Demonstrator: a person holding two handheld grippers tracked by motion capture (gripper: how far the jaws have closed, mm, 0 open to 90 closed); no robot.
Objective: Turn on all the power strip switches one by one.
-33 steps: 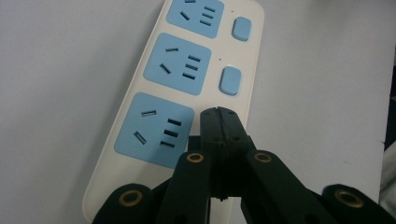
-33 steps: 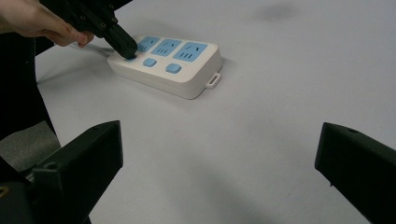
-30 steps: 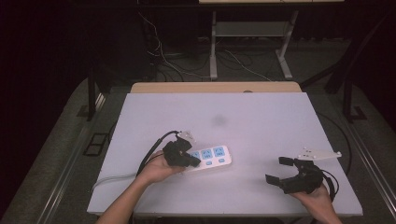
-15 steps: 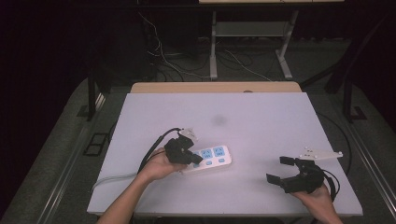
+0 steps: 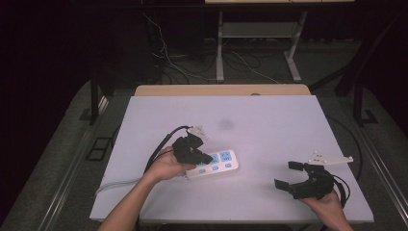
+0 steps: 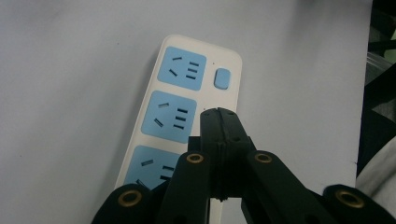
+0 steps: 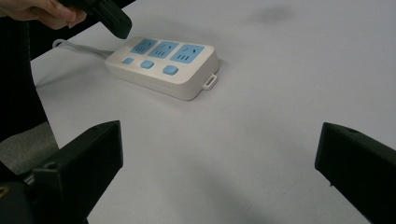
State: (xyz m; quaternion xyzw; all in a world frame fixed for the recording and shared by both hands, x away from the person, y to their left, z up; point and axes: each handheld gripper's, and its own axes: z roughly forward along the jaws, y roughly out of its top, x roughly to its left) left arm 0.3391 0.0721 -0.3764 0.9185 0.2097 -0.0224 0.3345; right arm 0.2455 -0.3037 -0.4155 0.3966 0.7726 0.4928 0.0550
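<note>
The white power strip with three blue sockets and three blue buttons lies flat on the white table, left of centre. The left gripper hovers just over its near end, jaws pressed together on nothing. Well apart, at the table's right edge, the right gripper has its jaws spread wide, empty.

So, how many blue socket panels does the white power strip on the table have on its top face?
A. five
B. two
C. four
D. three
D: the right gripper view shows the power strip with three blue socket panels in a row, each with one blue button beside it, and the left gripper view shows those panels from above, behind the shut left claw.
</note>
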